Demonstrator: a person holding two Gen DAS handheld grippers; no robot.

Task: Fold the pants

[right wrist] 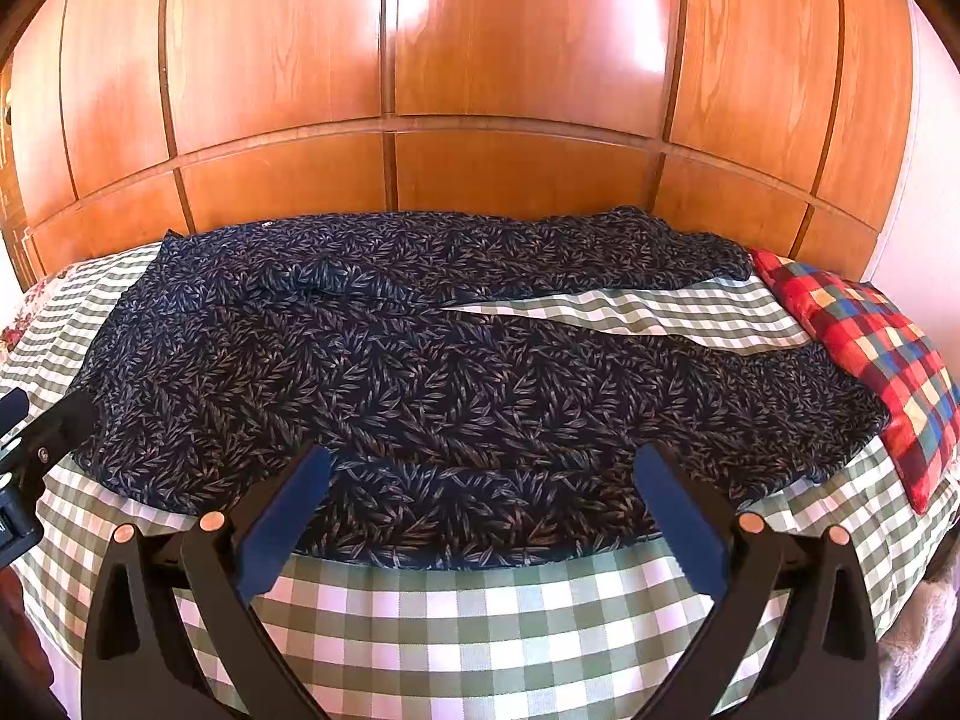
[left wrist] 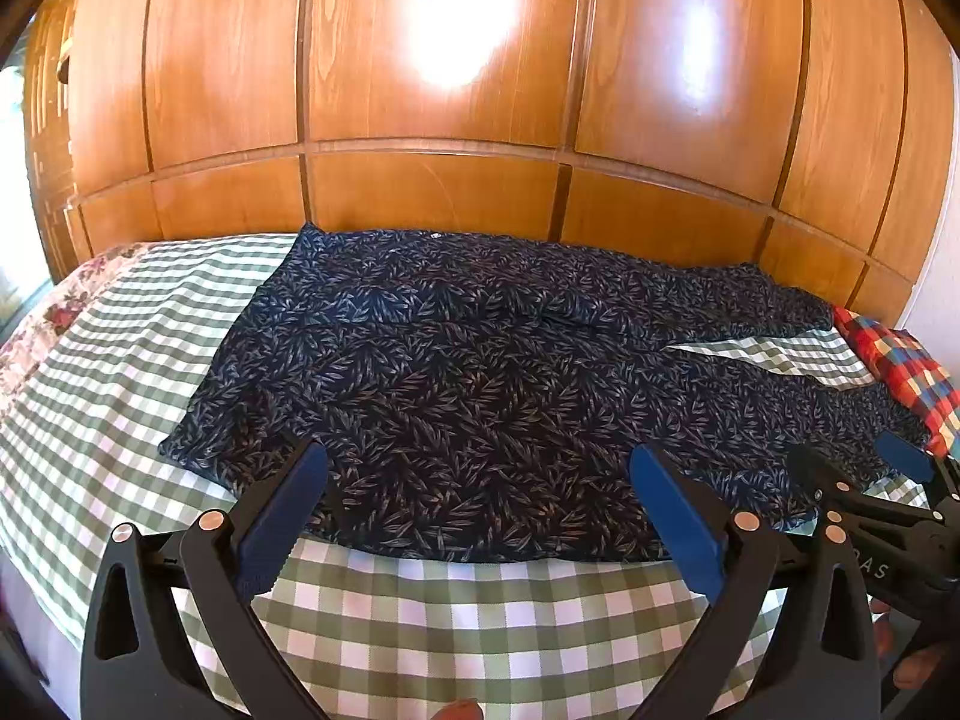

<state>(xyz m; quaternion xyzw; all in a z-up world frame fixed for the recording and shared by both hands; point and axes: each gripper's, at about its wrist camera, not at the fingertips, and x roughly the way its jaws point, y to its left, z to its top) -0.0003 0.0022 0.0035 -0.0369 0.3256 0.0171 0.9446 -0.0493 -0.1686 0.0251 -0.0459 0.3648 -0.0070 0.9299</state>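
Pants [left wrist: 456, 372]: dark leaf print, spread flat and unfolded across the checked bed [left wrist: 456, 618], legs parted toward a plaid cushion [left wrist: 900, 372]. No fold made yet. Left gripper [left wrist: 477, 468] and right gripper [right wrist: 483, 471]: fingers spread, holding nothing, at the near hem.

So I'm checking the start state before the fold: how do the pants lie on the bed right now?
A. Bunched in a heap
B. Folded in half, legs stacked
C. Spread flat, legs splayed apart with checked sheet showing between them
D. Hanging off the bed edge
C: the pants lie spread out, with a wedge of the checked sheet showing between the two legs.
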